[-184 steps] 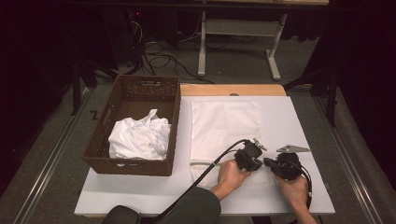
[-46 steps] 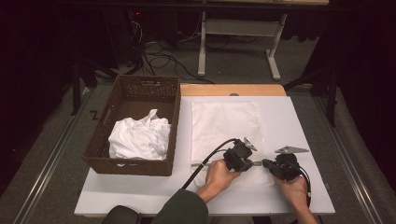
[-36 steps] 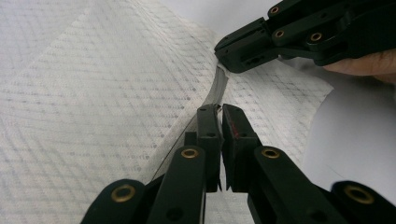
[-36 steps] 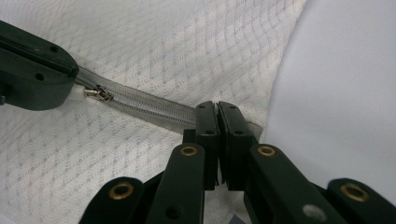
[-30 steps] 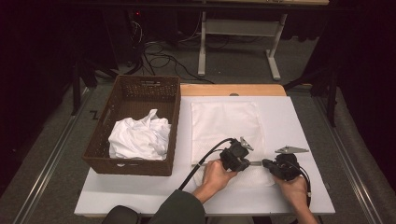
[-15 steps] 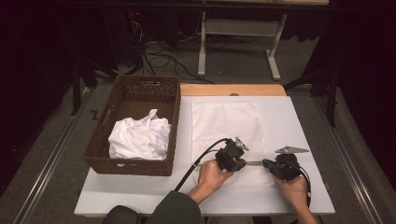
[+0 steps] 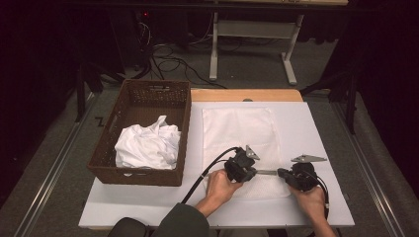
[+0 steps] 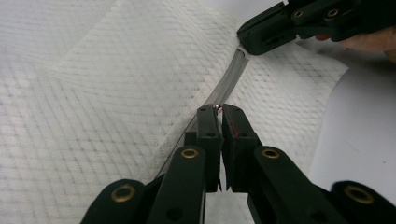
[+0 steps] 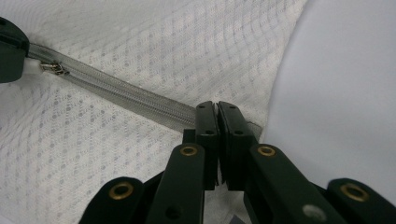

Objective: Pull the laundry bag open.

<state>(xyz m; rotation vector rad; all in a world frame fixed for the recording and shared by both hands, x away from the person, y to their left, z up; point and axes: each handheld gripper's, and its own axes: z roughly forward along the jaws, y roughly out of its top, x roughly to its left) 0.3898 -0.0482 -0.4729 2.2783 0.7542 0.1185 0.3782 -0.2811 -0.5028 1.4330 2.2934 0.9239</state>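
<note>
My left gripper (image 8: 218, 111) pinches the zipper pull, which my jaws hide; my right gripper (image 9: 217, 106) is closed on the grey zipper (image 9: 126, 97) end of the white mesh bag (image 7: 240, 129).

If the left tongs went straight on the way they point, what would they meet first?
Probably the right tongs: the left tongs, shut on the grey zipper of the white mesh fabric cover, point along it towards them.

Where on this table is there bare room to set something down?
The bare strip of the table right of the white cover, and the front-left corner below the basket. Crowded: the front middle, where the left gripper and right gripper pinch the zipper.
</note>
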